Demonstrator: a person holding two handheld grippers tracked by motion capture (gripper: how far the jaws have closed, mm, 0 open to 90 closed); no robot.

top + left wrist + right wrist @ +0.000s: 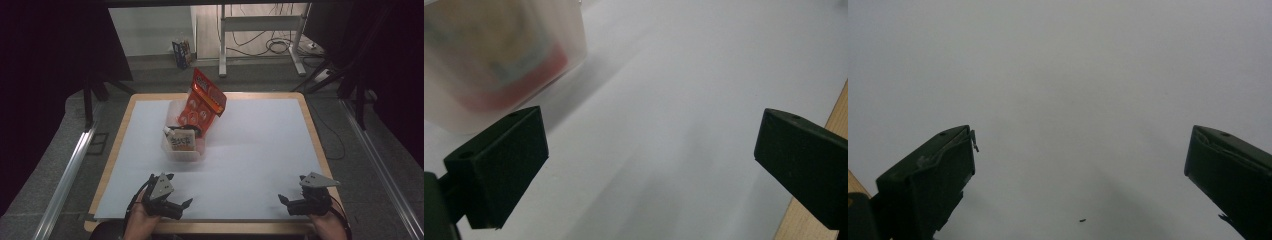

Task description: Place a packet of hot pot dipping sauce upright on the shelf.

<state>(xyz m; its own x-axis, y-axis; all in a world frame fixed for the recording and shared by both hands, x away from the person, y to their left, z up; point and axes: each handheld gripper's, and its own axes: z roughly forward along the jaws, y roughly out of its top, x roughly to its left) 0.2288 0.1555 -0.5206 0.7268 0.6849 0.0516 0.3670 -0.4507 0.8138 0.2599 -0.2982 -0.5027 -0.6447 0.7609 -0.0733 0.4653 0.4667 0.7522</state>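
A translucent plastic bin (172,149) stands on the white sheet, left of the table's middle. A tall orange-red snack bag (204,99) leans upright out of its far end, and a white packet (181,141) lies at its near end. My left gripper (177,190) rests open near the front edge, just short of the bin. In the left gripper view the bin (499,60) shows blurred at upper left, beyond the open left gripper (649,145), which holds nothing. My right gripper (292,188) sits open at the front right, over bare sheet. The right gripper (1080,155) is empty.
The white sheet (260,150) covers most of the wooden table (315,135), whose edge (839,115) shows beside my left jaw. Beyond the table stand a desk frame (260,30), cables on the floor and a small box (182,52). Metal rails (70,170) flank the table.
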